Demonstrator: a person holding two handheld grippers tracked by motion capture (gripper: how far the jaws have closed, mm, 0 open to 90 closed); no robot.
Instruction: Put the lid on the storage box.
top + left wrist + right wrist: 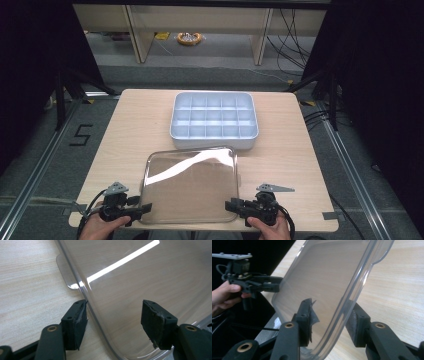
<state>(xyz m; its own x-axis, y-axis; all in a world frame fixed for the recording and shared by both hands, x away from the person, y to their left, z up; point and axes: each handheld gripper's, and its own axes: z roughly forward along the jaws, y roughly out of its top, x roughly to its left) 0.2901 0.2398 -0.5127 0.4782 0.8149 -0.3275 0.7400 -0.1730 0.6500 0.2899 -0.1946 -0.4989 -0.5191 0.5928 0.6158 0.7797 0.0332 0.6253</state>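
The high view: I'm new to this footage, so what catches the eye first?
A clear plastic lid with a bright glare streak lies at the table's near edge, the left hand-held gripper and right hand-held gripper at its two near corners. Behind it sits a pale blue compartment tray, its cells looking empty.

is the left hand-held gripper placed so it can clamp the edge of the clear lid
Probably yes. The left hand-held gripper has its jaws open astride the clear lid rim, one pad outside, one over the lid, and nothing stands between them. The right hand-held gripper already grips the opposite edge.
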